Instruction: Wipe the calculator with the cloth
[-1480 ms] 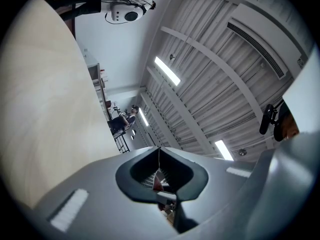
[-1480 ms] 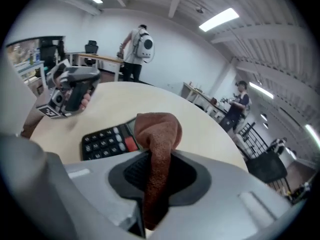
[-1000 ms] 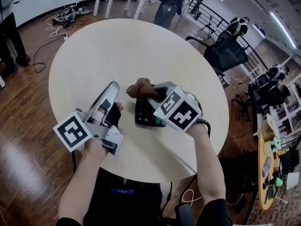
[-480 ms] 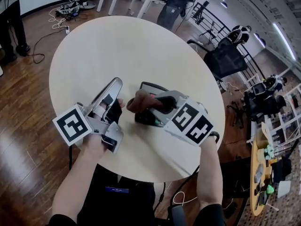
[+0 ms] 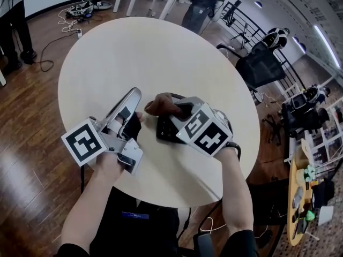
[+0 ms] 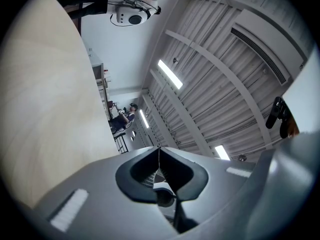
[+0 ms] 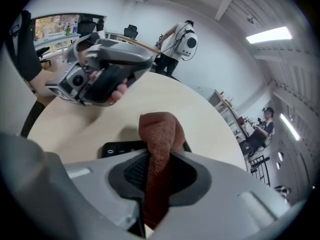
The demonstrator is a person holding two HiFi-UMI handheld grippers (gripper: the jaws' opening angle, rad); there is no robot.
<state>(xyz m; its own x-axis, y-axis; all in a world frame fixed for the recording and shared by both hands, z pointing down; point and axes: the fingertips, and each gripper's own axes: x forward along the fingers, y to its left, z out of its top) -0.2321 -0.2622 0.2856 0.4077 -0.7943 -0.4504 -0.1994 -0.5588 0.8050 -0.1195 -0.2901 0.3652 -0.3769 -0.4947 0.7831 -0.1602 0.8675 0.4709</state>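
1. My right gripper (image 5: 176, 109) is clenched on the brown cloth (image 5: 161, 105). In the right gripper view the cloth (image 7: 160, 134) runs up between the two jaws of that gripper (image 7: 159, 160), pinched there, and its bunched free end stands out past the tips
2. The calculator (image 5: 166, 130) lies flat on the round pale desk (image 5: 150, 58), directly under my right gripper. In the head view its dark keypad shows just left of the gripper's body, which covers the calculator's right part
3. The bunched cloth end sits over the far end of the calculator. I cannot tell whether it presses on the calculator or hangs just above it
4. In the right gripper view a dark strip of the calculator (image 7: 117, 149) shows just left of the cloth, right behind the jaw tips, with the desk (image 7: 175, 99) spreading beyond it
5. My left gripper (image 5: 134, 93) is clenched on nothing. In the left gripper view the jaws of that gripper (image 6: 159, 156) meet in a thin line with nothing between them
6. The left gripper tilts upward, so its view takes in the ceiling (image 6: 225, 84) and the desk (image 6: 45, 109) at the left edge
7. The left gripper sits just beside the calculator on its left, near the desk's near edge, and it shows in the right gripper view (image 7: 107, 69) beyond the cloth
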